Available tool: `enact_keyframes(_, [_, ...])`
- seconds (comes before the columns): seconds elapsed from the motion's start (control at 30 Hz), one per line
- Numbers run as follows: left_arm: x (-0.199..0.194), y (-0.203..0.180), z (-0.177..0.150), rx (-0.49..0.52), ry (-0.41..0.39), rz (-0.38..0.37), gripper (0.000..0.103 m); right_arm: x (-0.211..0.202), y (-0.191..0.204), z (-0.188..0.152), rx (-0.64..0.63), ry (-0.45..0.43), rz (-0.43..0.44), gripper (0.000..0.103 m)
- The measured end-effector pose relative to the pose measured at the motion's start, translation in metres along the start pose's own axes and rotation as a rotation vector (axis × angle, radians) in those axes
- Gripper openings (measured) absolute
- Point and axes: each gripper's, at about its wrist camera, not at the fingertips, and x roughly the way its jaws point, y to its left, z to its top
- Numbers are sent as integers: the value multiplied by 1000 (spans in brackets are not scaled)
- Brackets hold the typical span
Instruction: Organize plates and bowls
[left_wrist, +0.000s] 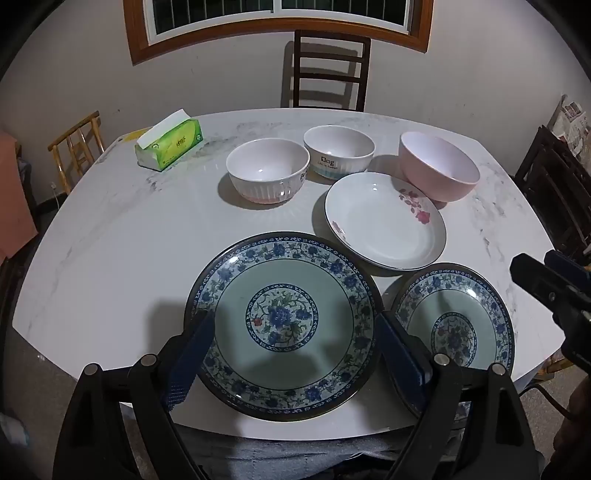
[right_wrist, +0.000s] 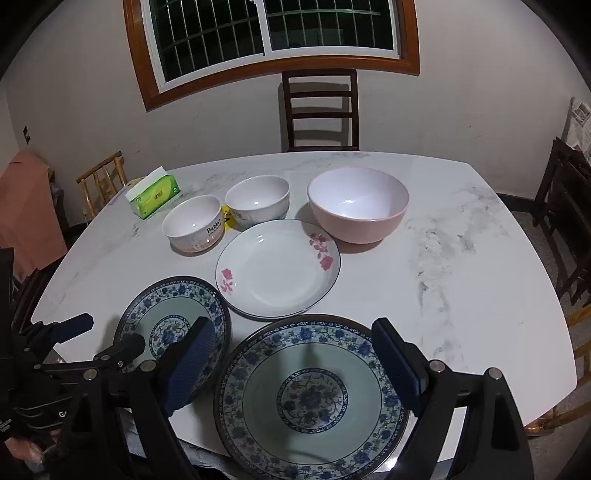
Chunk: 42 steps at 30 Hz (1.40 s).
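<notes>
Both tools are hanging over the near edge of the marble tabletop, pointing down, with their fingers standing wide apart and nothing held between them. The left tool is hovering above one blue-patterned plate, which is lying just under and between its fingers, not touched. The right tool is hovering the same way above the other blue-patterned plate. Beyond these two, a white plate with pink flowers is sitting near the middle. Behind it, three bowls are standing in a row: a ribbed white bowl, a second white bowl and a pink bowl. A green tissue pack is lying far left.
</notes>
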Motion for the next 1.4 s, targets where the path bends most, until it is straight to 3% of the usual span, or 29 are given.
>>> enact_keyframes(1.4, [6, 10, -5, -22, 41, 2, 86, 6, 4, -2, 1, 34, 26, 89])
